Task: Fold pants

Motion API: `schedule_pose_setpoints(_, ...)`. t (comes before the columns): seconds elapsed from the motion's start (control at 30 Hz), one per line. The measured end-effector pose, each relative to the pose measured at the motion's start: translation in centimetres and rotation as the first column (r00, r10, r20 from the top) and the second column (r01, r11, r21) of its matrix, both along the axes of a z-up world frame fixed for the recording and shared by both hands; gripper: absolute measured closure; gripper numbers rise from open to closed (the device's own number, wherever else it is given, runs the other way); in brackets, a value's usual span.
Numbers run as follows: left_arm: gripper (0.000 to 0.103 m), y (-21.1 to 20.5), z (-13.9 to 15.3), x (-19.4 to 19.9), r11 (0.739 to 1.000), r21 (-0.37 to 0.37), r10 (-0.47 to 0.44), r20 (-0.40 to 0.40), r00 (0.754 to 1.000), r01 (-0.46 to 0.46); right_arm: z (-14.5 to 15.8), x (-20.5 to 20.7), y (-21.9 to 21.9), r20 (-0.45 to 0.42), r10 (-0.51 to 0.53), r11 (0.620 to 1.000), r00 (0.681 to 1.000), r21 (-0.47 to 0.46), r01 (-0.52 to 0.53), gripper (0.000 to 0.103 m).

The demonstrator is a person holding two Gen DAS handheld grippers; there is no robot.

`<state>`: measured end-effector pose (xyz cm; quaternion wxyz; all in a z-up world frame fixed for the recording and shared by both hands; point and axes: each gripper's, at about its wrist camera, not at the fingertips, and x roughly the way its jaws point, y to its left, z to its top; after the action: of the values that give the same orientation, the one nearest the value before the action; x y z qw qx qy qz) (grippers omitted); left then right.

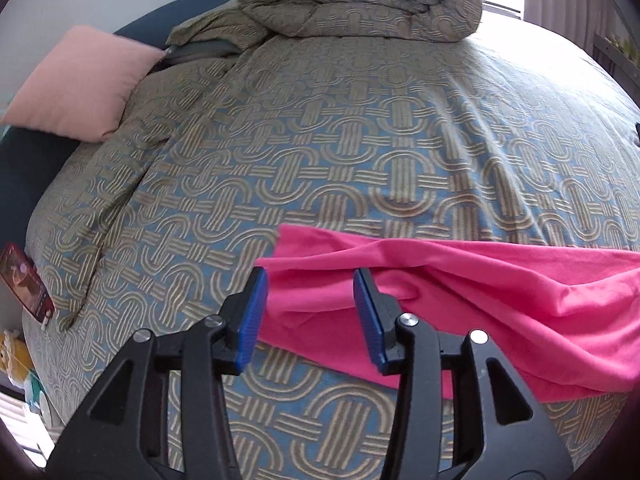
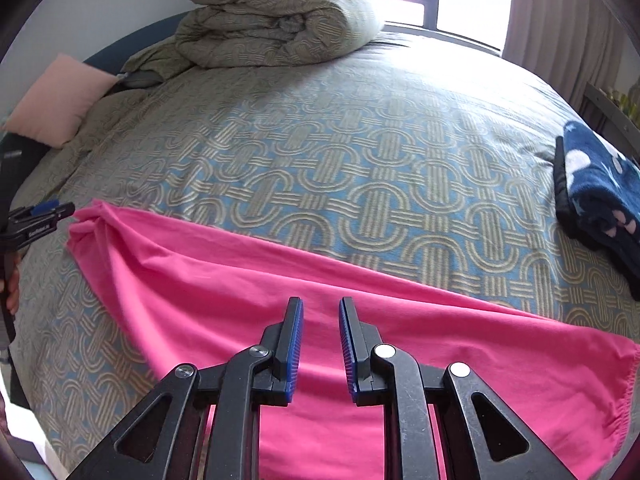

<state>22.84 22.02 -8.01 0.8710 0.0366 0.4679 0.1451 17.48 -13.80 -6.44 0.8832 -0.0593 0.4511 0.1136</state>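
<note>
We are looking down along the left gripper [image 1: 310, 316] from just above the bed [image 1: 360, 152], tilted steeply toward the cover, close over the narrow end of the pink pants [image 1: 480, 292]. From the right gripper [image 2: 320, 344] we are facing the same way at much the same tilt, sitting nearer the wide end of the pants [image 2: 280, 292]. Both views are sharing the patterned cover, the rolled duvet [image 2: 276, 20] at the far side and the pink pillow [image 1: 80, 84] at the left. The right view is also catching the left gripper [image 2: 44, 216] at its left edge.
</note>
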Motion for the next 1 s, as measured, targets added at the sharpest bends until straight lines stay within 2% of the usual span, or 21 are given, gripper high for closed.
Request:
schedule_pose_setpoints(0.07, 0.057, 3.1, -0.9, -0.4, 0.998, -0.036, 0.06, -0.019, 0.998, -0.061, 0.2, -0.5, 2.3, 0.01, 0.062, 0.998, 0.998, -0.014, -0.062, 0.077)
schedule_pose_setpoints(0.13, 0.064, 5.6, -1.8, -1.0, 0.994, -0.037, 0.099, -0.033, 0.995, -0.1, 0.2, -0.7, 4.6, 0.004, 0.122, 0.992, 0.992, -0.02, -0.122, 0.077)
schedule_pose_setpoints(0.2, 0.065, 7.3, -2.7, -1.4, 0.993, -0.019, 0.115, -0.048, 0.992, -0.116, 0.1, -0.7, 6.6, -0.007, 0.168, 0.986, 0.986, -0.02, -0.168, 0.076)
schedule_pose_setpoints(0.27, 0.065, 8.5, -3.4, -1.7, 0.992, -0.034, 0.116, -0.056, 0.992, -0.118, -0.1, -0.4, 8.7, -0.019, 0.209, 0.978, 0.978, -0.024, -0.209, 0.076)
schedule_pose_setpoints(0.37, 0.065, 9.5, -4.2, -1.6, 0.989, -0.122, 0.082, -0.069, 0.994, -0.09, -0.4, 0.4, 12.6, -0.028, 0.281, 0.958, 0.959, -0.049, -0.282, 0.075)
schedule_pose_setpoints(0.47, 0.065, 9.0, -4.2, -1.8, 0.985, -0.165, 0.044, -0.058, 0.997, -0.053, -0.7, 1.5, 17.2, -0.047, 0.383, 0.921, 0.922, -0.054, -0.385, 0.069)
schedule_pose_setpoints(0.57, 0.065, 7.4, -3.8, -2.6, 0.968, -0.244, -0.058, -0.021, 0.998, 0.052, -1.2, 3.3, 21.3, -0.063, 0.446, 0.892, 0.893, -0.057, -0.449, 0.065)
schedule_pose_setpoints(0.63, 0.065, 6.2, -3.9, -2.6, 0.964, -0.243, -0.119, -0.019, 0.993, 0.111, -1.8, 4.5, 23.7, -0.09, 0.483, 0.871, 0.871, -0.055, -0.489, 0.065)
schedule_pose_setpoints(0.73, 0.065, 4.8, -4.7, -1.5, 0.974, -0.175, -0.148, -0.029, 0.988, 0.141, -2.8, 5.9, 26.5, -0.131, 0.508, 0.852, 0.851, -0.07, -0.519, 0.063)
schedule_pose_setpoints(0.77, 0.065, 4.7, -5.0, -0.9, 0.975, -0.172, -0.15, -0.034, 0.988, 0.142, -3.0, 6.3, 27.0, -0.142, 0.507, 0.85, 0.85, -0.081, -0.52, 0.062)
schedule_pose_setpoints(0.83, 0.066, 4.9, -5.6, 0.1, 0.965, -0.219, -0.157, -0.034, 0.987, 0.145, -3.4, 6.7, 27.8, -0.16, 0.511, 0.845, 0.844, -0.085, -0.528, 0.059)
schedule_pose_setpoints(0.87, 0.074, 5.1, -5.7, 0.6, 0.957, -0.25, -0.159, -0.031, 0.987, 0.146, -3.5, 6.9, 28.1, -0.171, 0.519, 0.841, 0.838, -0.075, -0.536, 0.056)
schedule_pose_setpoints(0.9, 0.101, 5.3, -5.6, 0.7, 0.944, -0.291, -0.171, -0.016, 0.985, 0.159, -3.6, 7.1, 28.4, -0.179, 0.527, 0.836, 0.831, -0.064, -0.545, 0.053)
schedule_pose_setpoints(0.97, 0.1, 5.7, -4.6, 0.8, 0.927, -0.338, -0.167, 0.008, 0.986, 0.16, -3.9, 7.6, 28.7, -0.182, 0.524, 0.838, 0.832, -0.063, -0.542, 0.054)
schedule_pose_setpoints(1.0, 0.1, 5.9, -3.5, 0.5, 0.92, -0.352, -0.169, 0.038, 0.985, 0.172, -4.1, 8.0, 28.9, -0.186, 0.516, 0.843, 0.836, -0.064, -0.534, 0.065)
